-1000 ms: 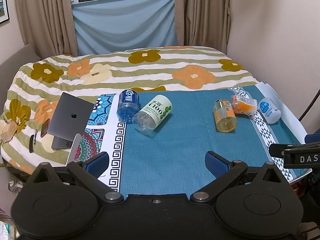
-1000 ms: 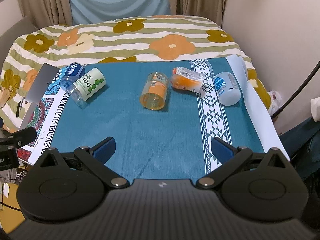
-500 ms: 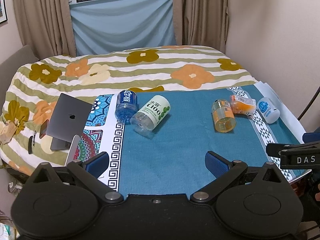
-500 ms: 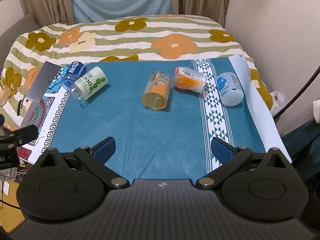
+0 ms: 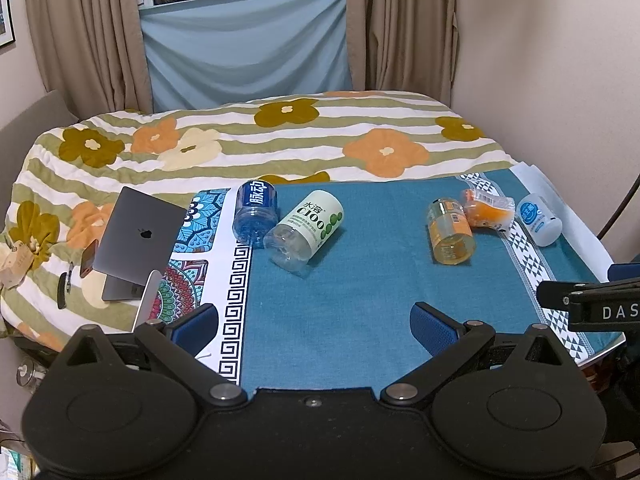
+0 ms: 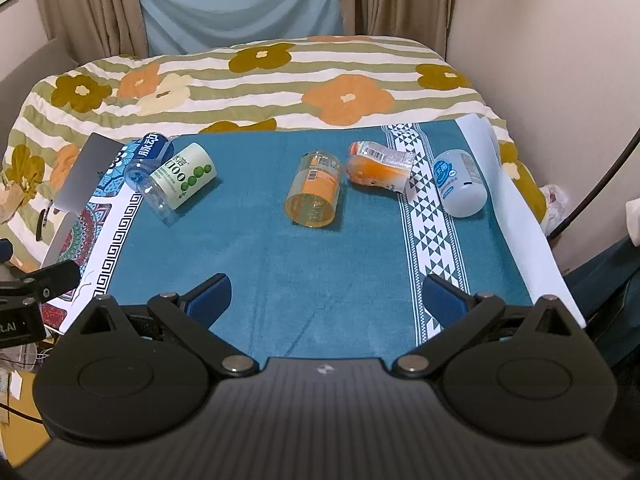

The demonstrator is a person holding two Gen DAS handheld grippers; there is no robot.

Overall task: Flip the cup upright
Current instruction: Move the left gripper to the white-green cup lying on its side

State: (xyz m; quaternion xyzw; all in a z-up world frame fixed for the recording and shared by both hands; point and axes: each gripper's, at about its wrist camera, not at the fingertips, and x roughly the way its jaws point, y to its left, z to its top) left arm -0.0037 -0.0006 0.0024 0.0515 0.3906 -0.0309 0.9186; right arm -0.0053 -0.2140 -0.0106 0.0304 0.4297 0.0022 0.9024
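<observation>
A teal cloth [image 6: 280,264] covers the bed. Nearest, the left gripper [image 5: 314,322] and right gripper [image 6: 326,300] hover with jaws spread, empty. Farther, the orange-labelled cup [image 6: 314,194] lies on its side mid-cloth, beside an orange packet [image 6: 378,166].

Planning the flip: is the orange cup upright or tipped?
Tipped. The orange cup lies on its side on the blue cloth, its round end facing the camera.

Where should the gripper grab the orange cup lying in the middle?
Probably across the middle of the orange cup, coming down from above. It lies on its side on the blue cloth, open end toward the camera, so its round sides are free for the open right gripper.
</observation>
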